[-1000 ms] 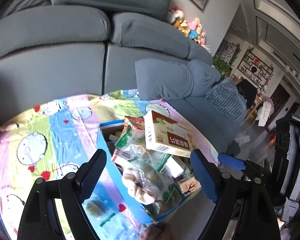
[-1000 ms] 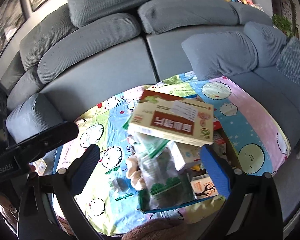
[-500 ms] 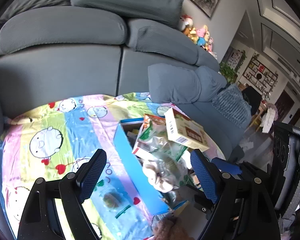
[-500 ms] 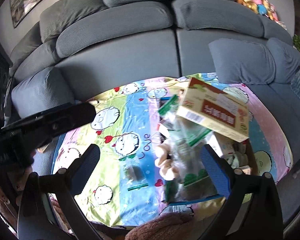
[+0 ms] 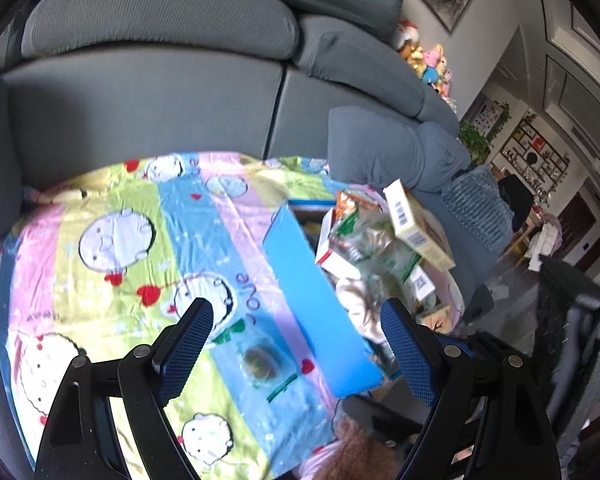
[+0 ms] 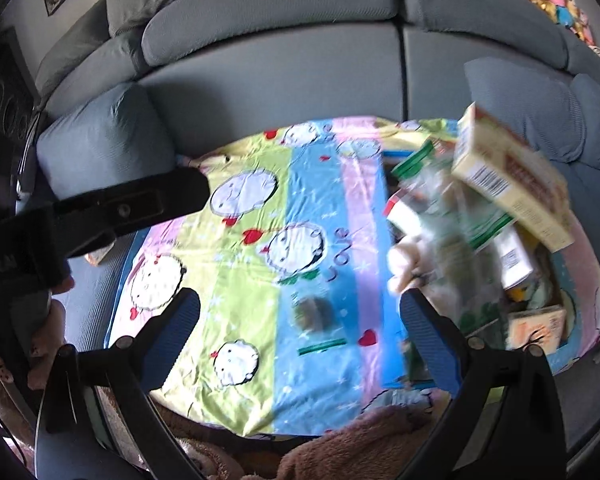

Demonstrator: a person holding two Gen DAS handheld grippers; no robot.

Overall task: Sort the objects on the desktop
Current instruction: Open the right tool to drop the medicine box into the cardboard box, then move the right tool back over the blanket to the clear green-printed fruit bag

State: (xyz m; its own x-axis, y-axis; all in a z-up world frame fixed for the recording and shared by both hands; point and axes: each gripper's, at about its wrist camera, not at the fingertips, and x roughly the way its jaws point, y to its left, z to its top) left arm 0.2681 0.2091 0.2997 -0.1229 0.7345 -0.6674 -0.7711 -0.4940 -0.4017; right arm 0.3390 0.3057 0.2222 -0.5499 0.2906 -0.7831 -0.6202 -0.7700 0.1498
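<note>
A small clear packet with a dark lump and a green strip lies alone on the cartoon tablecloth, also in the right wrist view. My left gripper is open and empty, held above the packet. My right gripper is open and empty, also above it. To the right stands a blue open box heaped with goods: a yellow medicine carton on top, green-printed plastic bags and a cream plush item.
A grey sofa curves behind the table, with loose blue cushions. The left gripper's black body crosses the left of the right wrist view. Brown fleece lies at the table's near edge.
Both grippers have swung left, away from the heaped box and over the open tablecloth. The small packet now lies between each pair of fingers. Both stay open and empty.
</note>
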